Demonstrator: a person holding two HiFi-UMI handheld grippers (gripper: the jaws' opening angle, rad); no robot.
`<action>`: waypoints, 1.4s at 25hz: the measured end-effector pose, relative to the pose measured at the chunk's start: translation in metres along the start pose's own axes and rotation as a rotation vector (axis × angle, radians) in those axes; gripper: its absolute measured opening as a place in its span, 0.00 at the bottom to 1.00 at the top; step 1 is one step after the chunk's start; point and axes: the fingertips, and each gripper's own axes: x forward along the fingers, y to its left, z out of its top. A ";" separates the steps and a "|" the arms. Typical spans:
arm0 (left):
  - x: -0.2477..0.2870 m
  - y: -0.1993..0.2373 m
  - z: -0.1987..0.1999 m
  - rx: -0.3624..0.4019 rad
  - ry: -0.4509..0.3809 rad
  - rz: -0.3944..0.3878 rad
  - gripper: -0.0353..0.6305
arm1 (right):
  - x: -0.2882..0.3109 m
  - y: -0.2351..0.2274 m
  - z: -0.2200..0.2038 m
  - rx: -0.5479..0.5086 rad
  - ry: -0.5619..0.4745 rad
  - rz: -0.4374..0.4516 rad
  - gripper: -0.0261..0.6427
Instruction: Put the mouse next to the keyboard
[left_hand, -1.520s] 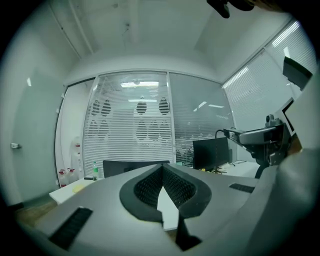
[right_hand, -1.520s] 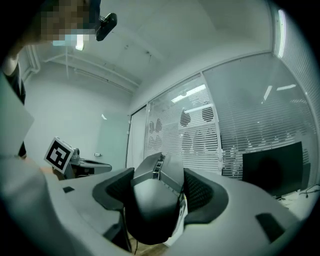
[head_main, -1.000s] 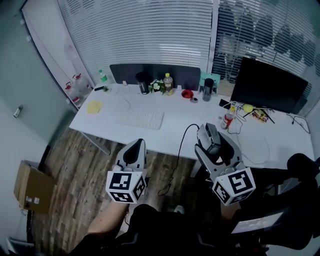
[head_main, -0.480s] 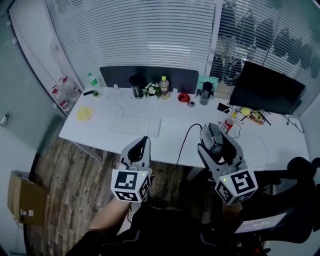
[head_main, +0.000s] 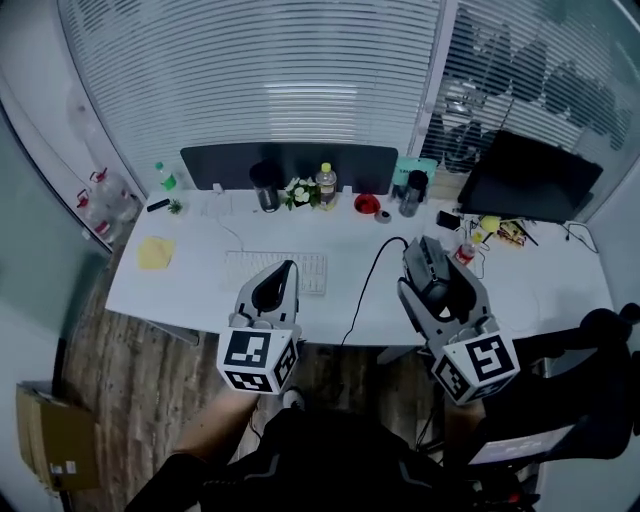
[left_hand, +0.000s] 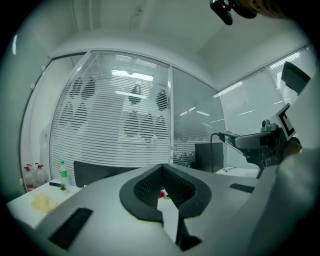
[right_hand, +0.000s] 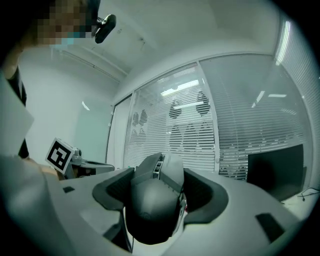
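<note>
A dark grey mouse (head_main: 432, 287) sits between the jaws of my right gripper (head_main: 426, 250), which is shut on it and held level over the front part of the white desk (head_main: 180, 292). In the right gripper view the mouse (right_hand: 154, 199) fills the gap between the pads. Its black cable (head_main: 366, 285) trails off the desk's front edge. The white keyboard (head_main: 240, 269) lies on the desk left of centre. My left gripper (head_main: 288, 267) is shut and empty, and its tip hangs over the keyboard's right half. The left gripper view shows its pads (left_hand: 150, 186) meeting at the tip.
Along the desk's back stand a dark mug (head_main: 265, 186), flowers (head_main: 299, 192), a bottle (head_main: 326, 183), a red bowl (head_main: 366, 204) and a black tumbler (head_main: 413, 190). A monitor (head_main: 525, 178) is at the right, a yellow cloth (head_main: 155, 252) at the left. A cardboard box (head_main: 52, 440) sits on the floor.
Both grippers have moved forward from in front of the desk to over its front part. The left tip now overlaps the keyboard. The mouse stays gripped.
</note>
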 end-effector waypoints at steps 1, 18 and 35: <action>0.004 0.003 -0.001 0.004 0.001 -0.007 0.10 | 0.005 0.001 0.000 -0.008 0.004 -0.008 0.49; 0.055 0.059 -0.018 -0.001 0.027 -0.158 0.10 | 0.062 0.022 -0.012 -0.024 0.069 -0.156 0.49; 0.097 0.075 -0.081 -0.047 0.123 0.037 0.10 | 0.153 -0.055 -0.105 0.023 0.203 -0.015 0.49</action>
